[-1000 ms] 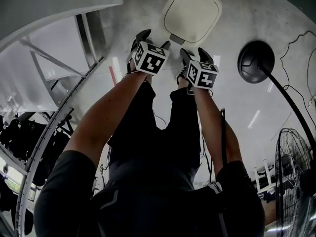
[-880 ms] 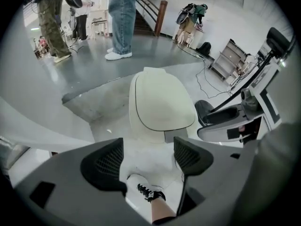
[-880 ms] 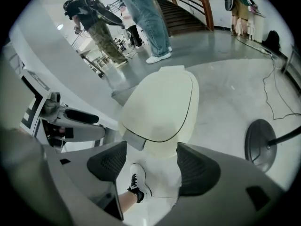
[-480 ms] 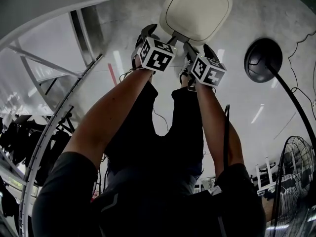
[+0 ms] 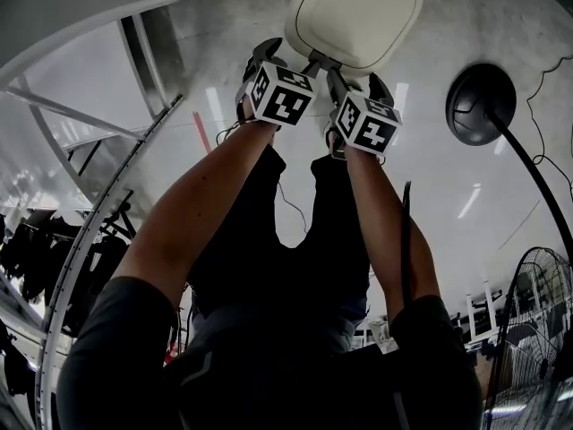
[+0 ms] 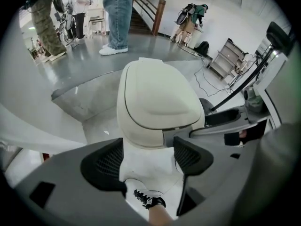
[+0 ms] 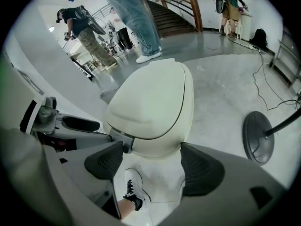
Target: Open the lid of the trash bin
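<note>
Head view: left gripper (image 5: 288, 61) and right gripper (image 5: 356, 83), side by side, both pointing steeply down at the front edge of the trash bin (image 5: 315, 59); lid (image 5: 356, 16) cream, closed, just ahead of both sets of jaws; round black fan base (image 5: 482, 104) on the floor, off to the right gripper's right. Left gripper view: left gripper (image 6: 148, 157), jaws wide apart, pads pressing on nothing; bin front framed between them, lid (image 6: 157, 102) directly ahead, grey latch (image 6: 175, 136) just above the right-hand pad; whether that pad touches it cannot be told. Right gripper view: right gripper (image 7: 153, 166), jaws opening, wide apart, holding nothing; lid (image 7: 153, 105) directly ahead, bin front between the pads; a shoe (image 7: 134, 187) below the jaws.
</note>
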A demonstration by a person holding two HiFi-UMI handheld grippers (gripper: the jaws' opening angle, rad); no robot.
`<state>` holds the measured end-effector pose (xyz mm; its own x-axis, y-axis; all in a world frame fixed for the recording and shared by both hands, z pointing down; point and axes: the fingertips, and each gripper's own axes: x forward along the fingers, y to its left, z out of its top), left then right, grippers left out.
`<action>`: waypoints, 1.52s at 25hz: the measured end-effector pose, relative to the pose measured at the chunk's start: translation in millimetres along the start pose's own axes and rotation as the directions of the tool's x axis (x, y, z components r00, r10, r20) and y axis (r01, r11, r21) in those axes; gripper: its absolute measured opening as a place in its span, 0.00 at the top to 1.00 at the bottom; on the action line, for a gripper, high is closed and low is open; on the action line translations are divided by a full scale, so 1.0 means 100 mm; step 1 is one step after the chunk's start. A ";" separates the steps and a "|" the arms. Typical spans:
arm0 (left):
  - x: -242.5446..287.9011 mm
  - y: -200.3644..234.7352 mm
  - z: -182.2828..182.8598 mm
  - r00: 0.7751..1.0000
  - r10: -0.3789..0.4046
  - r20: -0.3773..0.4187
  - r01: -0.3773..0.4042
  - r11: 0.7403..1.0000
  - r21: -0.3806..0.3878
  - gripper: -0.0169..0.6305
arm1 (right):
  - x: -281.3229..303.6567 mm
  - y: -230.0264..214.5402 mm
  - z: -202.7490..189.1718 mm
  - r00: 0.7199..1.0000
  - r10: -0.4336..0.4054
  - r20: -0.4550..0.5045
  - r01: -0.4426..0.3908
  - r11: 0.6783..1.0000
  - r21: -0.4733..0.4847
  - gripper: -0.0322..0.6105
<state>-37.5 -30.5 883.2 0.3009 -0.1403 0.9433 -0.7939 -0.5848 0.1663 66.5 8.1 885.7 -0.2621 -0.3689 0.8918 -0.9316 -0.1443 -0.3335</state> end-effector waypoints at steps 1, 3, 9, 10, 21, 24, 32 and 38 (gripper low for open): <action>0.00 0.00 0.00 1.000 0.002 0.000 -0.002 1.000 0.004 0.47 | 0.00 0.00 0.00 1.000 -0.005 0.002 0.005 1.000 -0.004 0.38; 0.01 0.00 -0.01 1.000 0.002 0.000 -0.002 1.000 0.014 0.47 | 0.01 0.01 -0.01 1.000 -0.007 0.003 0.007 1.000 -0.007 0.37; 0.03 -0.02 0.01 1.000 0.010 -0.018 -0.009 1.000 0.025 0.47 | 0.12 -0.04 -0.05 0.992 0.123 -0.038 -0.117 0.984 0.138 0.32; 0.03 -0.01 0.01 1.000 0.009 -0.016 -0.008 1.000 0.022 0.47 | 0.11 -0.03 -0.03 0.992 0.122 -0.036 -0.117 0.987 0.114 0.32; -0.61 0.10 0.10 0.999 0.049 -0.009 -0.049 0.998 -0.029 0.47 | -0.62 -0.04 0.33 0.997 0.071 -0.043 -0.068 0.996 0.066 0.33; -1.06 -0.02 0.13 1.000 0.003 0.010 -0.002 0.998 -0.061 0.47 | -1.08 0.11 0.45 0.995 0.100 -0.008 -0.100 0.993 0.058 0.33; -2.30 -0.13 0.98 0.974 -0.037 0.225 0.046 0.998 -0.034 0.47 | -2.22 0.64 1.32 0.968 0.195 0.156 -0.195 0.981 -0.012 0.33; -3.32 -0.49 1.29 0.934 -0.105 0.342 0.109 0.994 0.009 0.55 | -3.19 1.03 1.55 0.936 0.278 0.214 -0.273 0.961 -0.052 0.33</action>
<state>-29.9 -58.4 524.9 0.5452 -0.3425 0.7651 -0.7516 -0.6039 0.2653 92.7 -31.1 519.8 -0.4501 -0.5823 0.6770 -0.8364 0.0095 -0.5480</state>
